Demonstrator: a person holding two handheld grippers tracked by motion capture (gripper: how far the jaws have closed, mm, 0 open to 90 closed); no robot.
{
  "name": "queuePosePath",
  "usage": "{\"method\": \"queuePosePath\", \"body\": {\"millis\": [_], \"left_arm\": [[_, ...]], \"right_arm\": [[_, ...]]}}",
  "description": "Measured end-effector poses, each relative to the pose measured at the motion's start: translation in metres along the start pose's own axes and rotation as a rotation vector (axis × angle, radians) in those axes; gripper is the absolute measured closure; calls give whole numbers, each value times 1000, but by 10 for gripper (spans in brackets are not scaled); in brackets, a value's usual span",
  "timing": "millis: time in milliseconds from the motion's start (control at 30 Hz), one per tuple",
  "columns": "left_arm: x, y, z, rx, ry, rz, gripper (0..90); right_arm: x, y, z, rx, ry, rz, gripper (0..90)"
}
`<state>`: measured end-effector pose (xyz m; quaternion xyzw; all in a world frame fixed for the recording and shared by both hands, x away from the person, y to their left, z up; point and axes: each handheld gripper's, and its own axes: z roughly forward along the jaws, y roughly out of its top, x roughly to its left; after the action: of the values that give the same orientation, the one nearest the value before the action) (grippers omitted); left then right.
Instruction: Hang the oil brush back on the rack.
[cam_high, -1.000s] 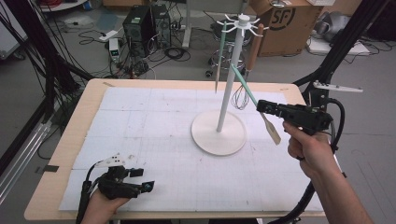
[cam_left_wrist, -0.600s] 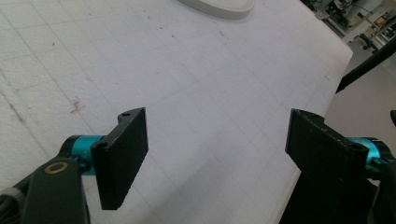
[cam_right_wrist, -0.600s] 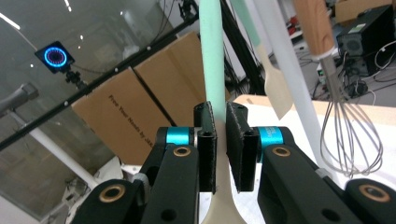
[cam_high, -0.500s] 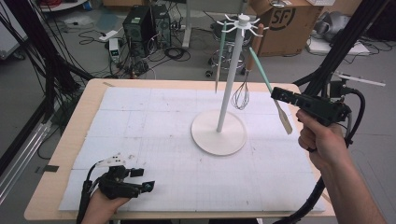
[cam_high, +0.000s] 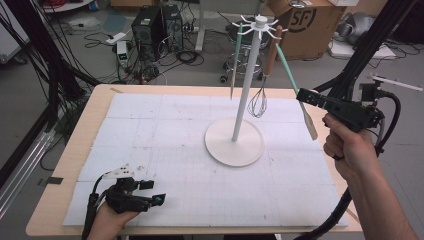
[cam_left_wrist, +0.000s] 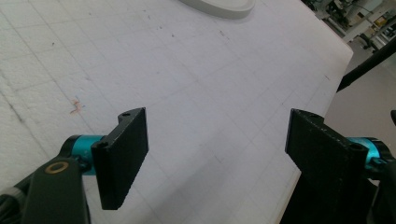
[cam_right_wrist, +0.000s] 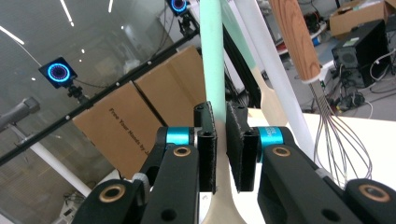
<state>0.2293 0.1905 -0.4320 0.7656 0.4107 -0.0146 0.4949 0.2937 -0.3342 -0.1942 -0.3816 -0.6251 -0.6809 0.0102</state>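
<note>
Spatula (cam_high: 295, 85): mint handle, clamped in right gripper (cam_high: 306, 97), top leaning at a hook of the rack (cam_high: 248, 85), blade right of its post.
Left gripper (cam_high: 150, 192): jaws apart, empty, resting near the rack's base.
Handling: keep the clamp firm and the loop level with the hook.
Change: spatula now higher, farther right of the post.

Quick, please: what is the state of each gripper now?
Left gripper: open, holding nothing, low over the table.
Right gripper: closed on the green-handled spatula.
</note>
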Motion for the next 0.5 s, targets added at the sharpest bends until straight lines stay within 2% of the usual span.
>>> {"method": "queuePosePath", "body": {"millis": [167, 500], "left_arm": [[-1, 0, 1, -1, 0, -2, 219], [-1, 0, 1, 4, -1, 3, 220]], "right_arm": [[1, 4, -4, -17, -3, -12, 833], [-3, 7, -2, -21, -14, 0, 832]]}}
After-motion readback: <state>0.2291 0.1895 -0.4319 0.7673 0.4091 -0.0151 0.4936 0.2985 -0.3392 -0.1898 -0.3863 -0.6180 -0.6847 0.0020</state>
